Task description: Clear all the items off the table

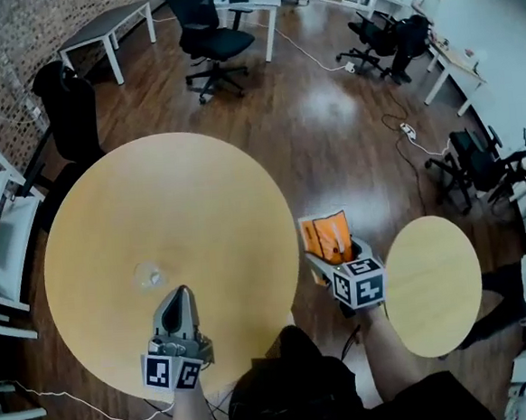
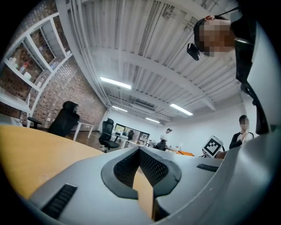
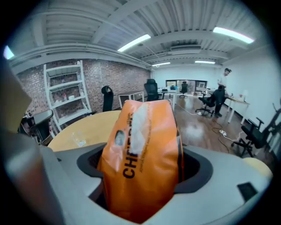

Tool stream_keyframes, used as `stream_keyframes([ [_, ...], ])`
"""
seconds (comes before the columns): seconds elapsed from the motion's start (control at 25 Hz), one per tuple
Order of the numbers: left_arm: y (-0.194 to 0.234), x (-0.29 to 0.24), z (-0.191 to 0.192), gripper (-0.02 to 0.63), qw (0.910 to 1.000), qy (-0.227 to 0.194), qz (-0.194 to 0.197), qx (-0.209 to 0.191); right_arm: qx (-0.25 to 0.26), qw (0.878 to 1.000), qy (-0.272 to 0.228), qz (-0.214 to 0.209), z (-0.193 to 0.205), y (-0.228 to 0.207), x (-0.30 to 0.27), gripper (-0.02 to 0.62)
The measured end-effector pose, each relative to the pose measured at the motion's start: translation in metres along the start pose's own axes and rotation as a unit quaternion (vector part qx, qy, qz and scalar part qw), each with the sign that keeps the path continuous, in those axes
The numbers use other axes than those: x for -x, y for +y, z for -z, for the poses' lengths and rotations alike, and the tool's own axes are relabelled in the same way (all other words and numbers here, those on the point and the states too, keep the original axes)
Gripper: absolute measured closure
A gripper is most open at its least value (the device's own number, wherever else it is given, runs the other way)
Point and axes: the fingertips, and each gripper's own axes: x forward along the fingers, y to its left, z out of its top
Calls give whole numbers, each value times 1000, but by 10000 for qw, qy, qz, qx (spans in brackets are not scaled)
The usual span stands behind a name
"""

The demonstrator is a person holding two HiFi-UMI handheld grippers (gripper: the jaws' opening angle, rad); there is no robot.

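A: Which way does the glossy orange foil snack bag [image 3: 145,149] point?
B: Its long axis runs straight out of the jaws, top end toward the far side. Black lettering runs up its length, beside a pale streak of glare.
A: Where is it?
B: In the air just off the right edge of the large round pale wooden table [image 1: 180,193], left of the small round wooden table [image 1: 436,281]. The right gripper [image 1: 337,255] clamps its lower end.
A: And the left gripper [image 1: 180,294]?
B: Jaws together and empty, over the large table's near edge, just near of a small clear cup [image 1: 148,275].

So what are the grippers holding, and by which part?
The right gripper pinches the orange snack bag by one end; the left gripper holds nothing.
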Motion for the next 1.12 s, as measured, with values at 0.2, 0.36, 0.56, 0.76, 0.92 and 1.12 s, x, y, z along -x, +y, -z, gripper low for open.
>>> stream_keyframes([
  [0.2,-79,-71,19,614,9942,253,1038,86,-778,9930,-233,859,31,-97,68,150],
  [0.36,-149,-123,40,614,9853,309,1660,269,-1322,9796,-415,1456,63,-178,124,150],
  [0.56,-267,-201,77,614,9611,436,2686,475,-1937,9493,-629,2393,108,-290,206,150],
  [0.76,-385,-255,116,614,9315,515,3562,532,-2554,9095,-763,3190,167,-372,286,150],
  [0.92,-463,-271,145,614,9059,623,4138,644,-2867,8823,-685,3670,215,-398,343,150],
  [1.12,-532,-273,170,614,8667,943,4845,723,-3329,8411,-717,4201,259,-405,396,150],
])
